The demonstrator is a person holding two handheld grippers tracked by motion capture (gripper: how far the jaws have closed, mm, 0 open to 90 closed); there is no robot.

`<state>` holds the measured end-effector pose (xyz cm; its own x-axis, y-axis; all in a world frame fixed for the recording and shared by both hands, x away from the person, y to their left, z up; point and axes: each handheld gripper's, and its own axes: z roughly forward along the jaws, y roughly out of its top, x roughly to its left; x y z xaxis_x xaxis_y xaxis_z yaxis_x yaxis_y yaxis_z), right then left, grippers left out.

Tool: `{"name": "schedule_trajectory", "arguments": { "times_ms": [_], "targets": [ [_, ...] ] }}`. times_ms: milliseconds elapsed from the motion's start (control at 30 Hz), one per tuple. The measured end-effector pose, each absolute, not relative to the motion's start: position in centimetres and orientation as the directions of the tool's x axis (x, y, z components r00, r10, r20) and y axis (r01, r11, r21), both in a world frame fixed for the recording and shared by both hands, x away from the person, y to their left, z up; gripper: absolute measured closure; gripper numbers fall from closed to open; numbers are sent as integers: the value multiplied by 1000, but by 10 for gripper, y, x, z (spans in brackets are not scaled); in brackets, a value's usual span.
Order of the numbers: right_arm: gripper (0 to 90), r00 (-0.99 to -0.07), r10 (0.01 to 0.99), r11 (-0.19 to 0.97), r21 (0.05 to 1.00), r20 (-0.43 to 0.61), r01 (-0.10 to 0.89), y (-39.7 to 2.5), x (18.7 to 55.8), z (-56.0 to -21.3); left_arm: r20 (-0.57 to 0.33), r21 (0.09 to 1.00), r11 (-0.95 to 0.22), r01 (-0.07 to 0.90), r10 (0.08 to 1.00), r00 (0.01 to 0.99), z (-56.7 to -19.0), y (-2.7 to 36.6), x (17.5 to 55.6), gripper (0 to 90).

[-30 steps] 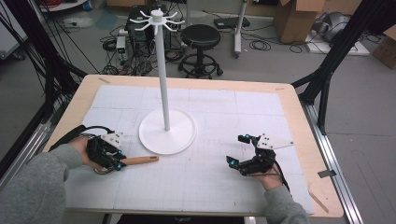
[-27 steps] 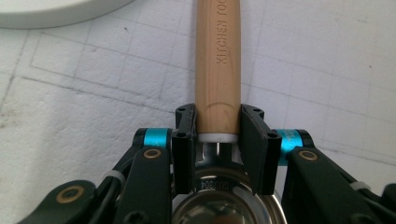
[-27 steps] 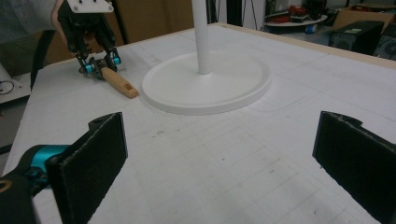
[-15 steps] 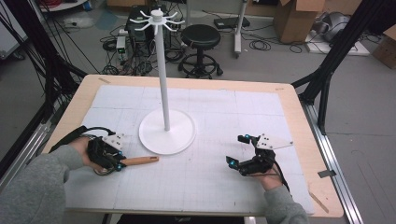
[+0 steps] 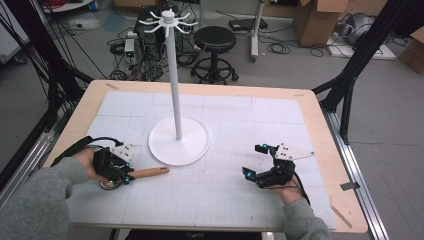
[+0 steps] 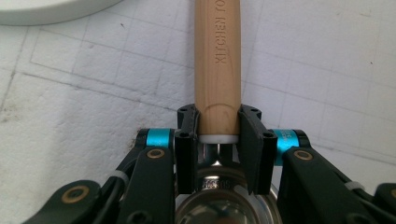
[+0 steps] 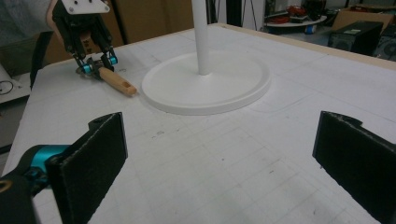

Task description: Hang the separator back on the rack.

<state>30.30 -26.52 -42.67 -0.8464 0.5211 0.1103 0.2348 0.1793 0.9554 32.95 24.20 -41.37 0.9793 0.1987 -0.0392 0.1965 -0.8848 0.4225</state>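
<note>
Wooden and pale, the handle [image 6: 218, 65] of a kitchen utensil sits clamped between the two black jaws of the left gripper [image 6: 218, 140], pinched at the end where the wood meets a white collar and a shiny metal part [image 6: 224, 200] whose shape is hidden under the jaws. In the high view the left gripper [image 5: 116, 167] rests low on the white gridded mat [image 5: 210, 190] at the table's near left, the handle [image 5: 148, 173] lying flat and pointing toward the round base of the white stand [image 5: 179, 141], just short of its rim. The right gripper [image 5: 257, 162] sits on the mat at the near right, well apart from the stand, its jaws spread wide with nothing between them.
</note>
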Motion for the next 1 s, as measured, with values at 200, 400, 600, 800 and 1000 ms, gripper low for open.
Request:
{"name": "schedule_trajectory", "arguments": {
  "times_ms": [200, 400, 600, 800, 1000],
  "targets": [
    [22, -849, 517, 179, 956, 109, 232, -265, 303, -427, -21, 440, -879, 185, 196, 980, -410, 243, 324, 694],
    [22, -848, 520, 178, 957, 107, 230, -265, 303, -427, -7, 461, -868, 185, 204, 979, -404, 246, 320, 695],
    [22, -847, 521, 177, 957, 105, 228, -265, 303, -426, 4, 477, -859, 186, 214, 977, -400, 248, 315, 695],
    [21, -848, 519, 179, 957, 106, 229, -265, 303, -426, 1, 515, -835, 194, 227, 974, -396, 250, 312, 695],
    [22, -847, 522, 177, 958, 104, 227, -265, 303, -426, 8, 577, -790, 208, 260, 966, -393, 251, 308, 694]
  ]
}}
